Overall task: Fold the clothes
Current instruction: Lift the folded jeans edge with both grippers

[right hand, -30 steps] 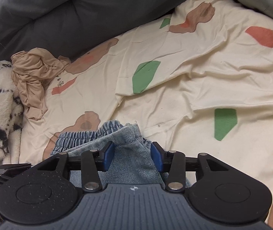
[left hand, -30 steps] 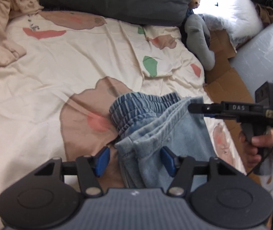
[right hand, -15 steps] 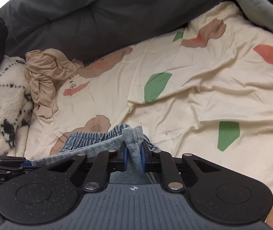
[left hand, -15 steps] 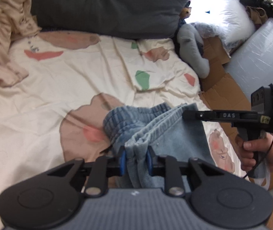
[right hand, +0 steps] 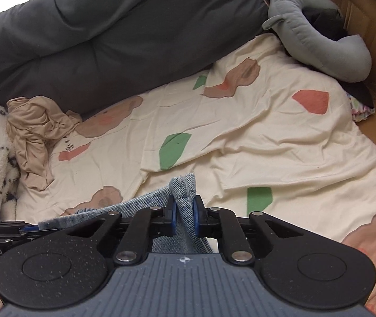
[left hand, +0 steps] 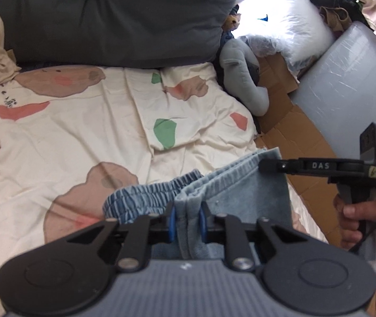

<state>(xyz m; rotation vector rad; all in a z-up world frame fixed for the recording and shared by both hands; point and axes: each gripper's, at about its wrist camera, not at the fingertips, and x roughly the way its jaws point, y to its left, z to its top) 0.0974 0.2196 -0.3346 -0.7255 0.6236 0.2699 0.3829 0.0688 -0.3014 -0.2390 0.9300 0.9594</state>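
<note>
Here, a pair of light blue denim shorts with a gathered elastic waistband (left hand: 240,195) hangs stretched between two tools above a cream bedsheet printed with brown, coral and green patches (left hand: 82,137). The left gripper (left hand: 187,220) has its blue-padded fingers pressed together on a bunched fold of the denim, near the ruffled waistband, which droops to the left of the pinch and shows darker blue stripes in its gathers. The right gripper (right hand: 184,218) is likewise clamped on a twisted peak of the same denim, the cloth rising in a small point just above its pads. From that peak the fabric's hemmed edge runs taut to the left in the right wrist view, toward the other tool at the near left corner. In the left wrist view the shorts look folded double, a flat paler panel spreading to the right with a stitched hem along its far edge, and the right tool's black finger grips the far right corner while a hand (left hand: 359,219) holds its handle.

A crumpled beige garment (right hand: 37,134) lies on the far left of the sheet, well apart from the shorts. A dark grey duvet (left hand: 108,18) is heaped along the far side, and a grey plush toy (right hand: 319,34) rests at the far right beside brown cardboard (left hand: 293,134).
</note>
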